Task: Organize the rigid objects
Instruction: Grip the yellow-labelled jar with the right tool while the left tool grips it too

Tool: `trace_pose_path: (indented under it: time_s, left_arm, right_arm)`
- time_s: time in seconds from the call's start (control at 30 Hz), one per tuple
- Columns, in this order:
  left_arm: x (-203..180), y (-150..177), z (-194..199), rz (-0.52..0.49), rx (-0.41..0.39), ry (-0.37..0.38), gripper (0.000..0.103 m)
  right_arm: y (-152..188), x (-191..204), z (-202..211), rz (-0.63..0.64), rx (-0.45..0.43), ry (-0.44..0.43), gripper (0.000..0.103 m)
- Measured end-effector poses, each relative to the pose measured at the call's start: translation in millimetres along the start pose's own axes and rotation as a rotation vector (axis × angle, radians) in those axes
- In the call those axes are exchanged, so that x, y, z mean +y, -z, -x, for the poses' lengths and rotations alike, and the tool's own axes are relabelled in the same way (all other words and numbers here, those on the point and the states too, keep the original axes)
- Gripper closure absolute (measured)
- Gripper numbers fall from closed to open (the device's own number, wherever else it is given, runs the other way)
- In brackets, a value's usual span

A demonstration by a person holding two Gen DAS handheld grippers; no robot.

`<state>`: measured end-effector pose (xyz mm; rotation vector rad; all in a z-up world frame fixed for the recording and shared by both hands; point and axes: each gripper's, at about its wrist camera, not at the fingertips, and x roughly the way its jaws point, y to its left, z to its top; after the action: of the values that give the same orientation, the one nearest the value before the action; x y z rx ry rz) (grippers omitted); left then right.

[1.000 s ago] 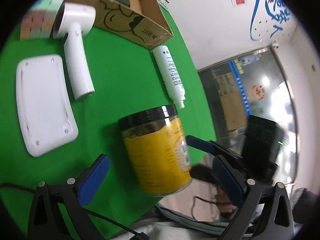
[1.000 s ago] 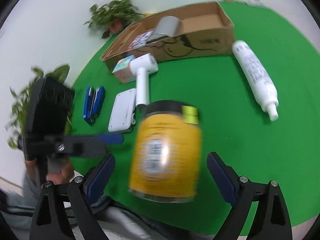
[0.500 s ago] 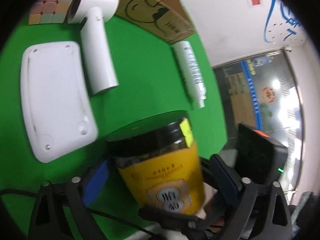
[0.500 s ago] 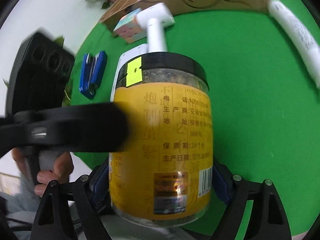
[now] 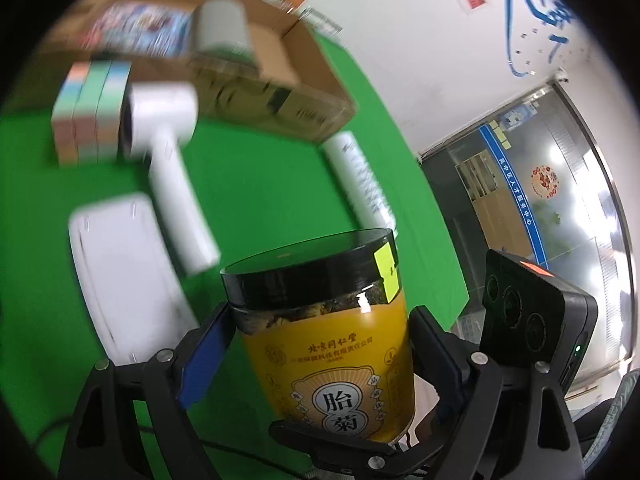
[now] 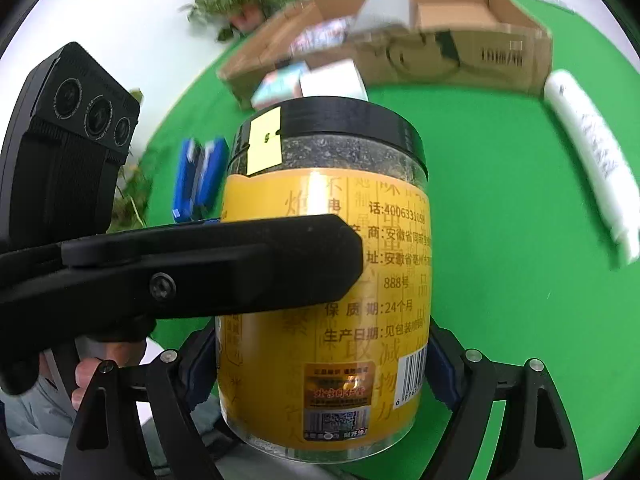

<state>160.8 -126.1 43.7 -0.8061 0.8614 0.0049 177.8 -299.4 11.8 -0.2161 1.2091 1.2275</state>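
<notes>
A: Two grippers are being used on one jar (image 6: 324, 280): the left gripper (image 5: 316, 344) is closing on its upper body under the black lid, while the right gripper (image 6: 320, 364) is clamped low on the label. It is being held above the near edge of the desk (image 6: 500, 240).

B: It is being judged rigid, smooth, possibly slippery, moderately heavy. Open green surface is being left ahead; the white bottle (image 6: 592, 160), hair dryer (image 5: 168, 152) and cardboard box (image 6: 500, 52) are being kept well apart.

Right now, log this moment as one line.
left gripper: closing on jar | right gripper: shut on jar | jar: upright, lidded | box: behind
</notes>
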Motion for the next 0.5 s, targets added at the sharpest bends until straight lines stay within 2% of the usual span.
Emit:
trace_pose_path:
  time_s: [0.2, 0.5]
  left_arm:
    - [-36, -41, 15, -0.132, -0.058, -0.012, 0.016]
    - [-68, -89, 39, -0.238, -0.141, -0.004, 0.016]
  right_arm:
    - [-29, 5, 39, 0.030, -0.122, 0.022, 0.021]
    - [-82, 18, 87, 0.083, -0.272, 0.058, 0.021]
